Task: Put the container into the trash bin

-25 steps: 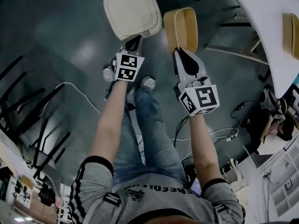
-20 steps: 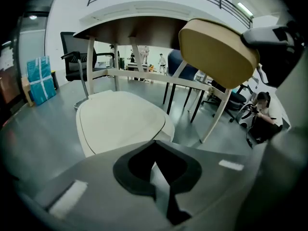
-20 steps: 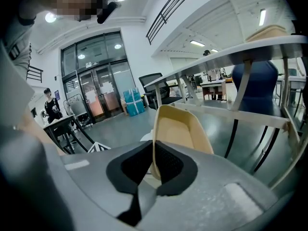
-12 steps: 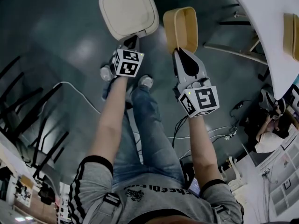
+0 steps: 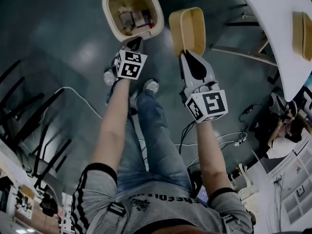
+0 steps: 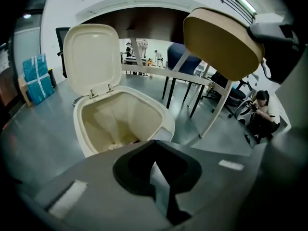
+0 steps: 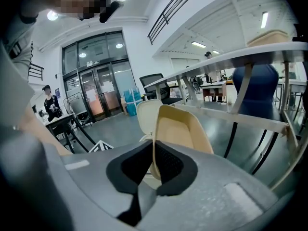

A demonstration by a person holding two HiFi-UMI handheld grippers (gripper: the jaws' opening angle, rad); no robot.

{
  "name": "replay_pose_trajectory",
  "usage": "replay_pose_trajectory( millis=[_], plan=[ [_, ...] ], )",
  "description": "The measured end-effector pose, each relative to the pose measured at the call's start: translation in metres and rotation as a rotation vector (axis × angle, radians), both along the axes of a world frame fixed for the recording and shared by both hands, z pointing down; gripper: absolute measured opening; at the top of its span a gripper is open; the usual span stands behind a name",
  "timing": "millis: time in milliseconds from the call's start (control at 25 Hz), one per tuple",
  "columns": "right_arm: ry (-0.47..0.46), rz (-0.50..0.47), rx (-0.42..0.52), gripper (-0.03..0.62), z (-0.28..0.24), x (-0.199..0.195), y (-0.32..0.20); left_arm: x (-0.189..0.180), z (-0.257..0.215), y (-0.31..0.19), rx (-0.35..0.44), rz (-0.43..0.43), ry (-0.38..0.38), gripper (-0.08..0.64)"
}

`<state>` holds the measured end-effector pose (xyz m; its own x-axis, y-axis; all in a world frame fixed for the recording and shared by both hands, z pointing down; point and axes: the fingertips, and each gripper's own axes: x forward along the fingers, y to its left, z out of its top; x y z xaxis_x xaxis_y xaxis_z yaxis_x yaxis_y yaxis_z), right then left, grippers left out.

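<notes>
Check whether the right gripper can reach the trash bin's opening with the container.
Probably yes. The trash bin has its lid up, leaving the opening uncovered, and the container held by the right gripper hangs beside it with nothing between. The left gripper sits at the near rim, off that path.

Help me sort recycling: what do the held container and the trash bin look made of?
Container: thin tan wall, matte and even in colour, with rounded moulded corners. It is probably moulded fibre or matte plastic; I can't tell which.
Trash bin: cream moulded plastic by its look, smooth with a faint sheen. Its hinged lid appears to be the same material.
</notes>
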<state>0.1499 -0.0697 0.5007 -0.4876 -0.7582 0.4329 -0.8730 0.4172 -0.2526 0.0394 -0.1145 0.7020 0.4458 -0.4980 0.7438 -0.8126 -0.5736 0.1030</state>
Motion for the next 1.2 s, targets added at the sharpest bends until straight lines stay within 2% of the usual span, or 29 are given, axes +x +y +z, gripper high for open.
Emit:
replay_pose_trajectory(
  millis=[160,440,840,1200],
  plan=[
    [0.003,0.003,-0.001,0.015,-0.002,0.001,0.001,-0.004,-0.008,-0.002,0.013,0.032,0.010,0.005],
    [0.003,-0.014,0.002,0.015,-0.006,-0.013,-0.001,-0.018,-0.061,-0.010,0.150,-0.019,0.159,0.011],
    [-0.014,-0.032,0.015,0.015,-0.012,-0.040,-0.011,-0.059,-0.125,-0.015,0.298,-0.060,0.229,0.006],
    [-0.019,-0.054,0.022,0.015,-0.021,-0.060,-0.026,-0.081,-0.189,-0.020,0.458,-0.071,0.314,0.003]
  ],
)
